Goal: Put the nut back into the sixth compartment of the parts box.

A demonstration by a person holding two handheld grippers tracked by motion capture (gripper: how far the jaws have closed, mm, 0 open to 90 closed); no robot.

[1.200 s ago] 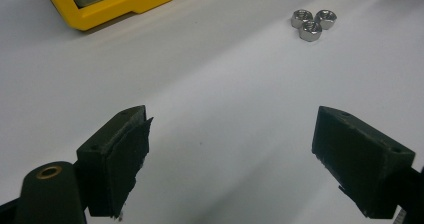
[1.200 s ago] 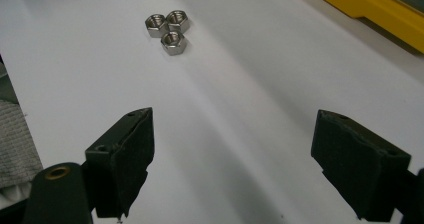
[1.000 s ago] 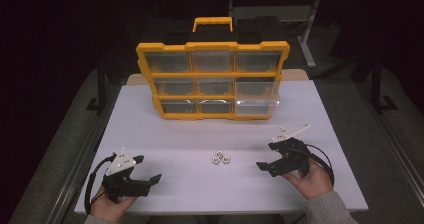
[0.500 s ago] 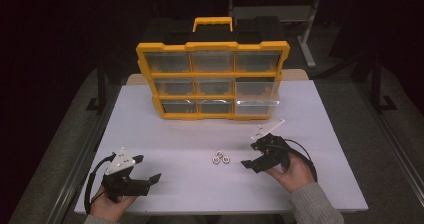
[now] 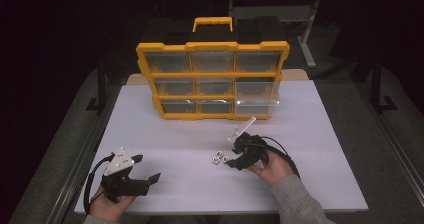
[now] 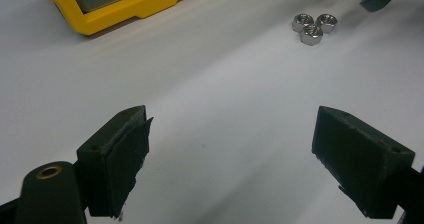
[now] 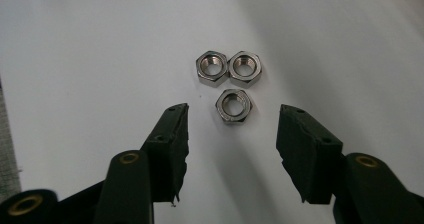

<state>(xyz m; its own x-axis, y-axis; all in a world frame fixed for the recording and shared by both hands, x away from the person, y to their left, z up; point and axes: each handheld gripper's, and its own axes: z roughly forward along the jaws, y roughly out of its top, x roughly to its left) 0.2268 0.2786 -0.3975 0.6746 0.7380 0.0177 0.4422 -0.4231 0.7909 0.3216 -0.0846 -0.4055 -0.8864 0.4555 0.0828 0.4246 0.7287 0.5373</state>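
Closing its jaws partway, the right tool [image 7: 230, 129] hung over the white counter [image 5: 310, 124] with nothing gripped, the nearest of three steel nuts [image 7: 234, 105] lying just ahead of its tips, while the left tool [image 6: 232, 154] gaped wide, empty

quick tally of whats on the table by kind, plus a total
hex nuts: 3
yellow drawer organizer: 1
grippers: 2 (left gripper, right gripper)
total: 6
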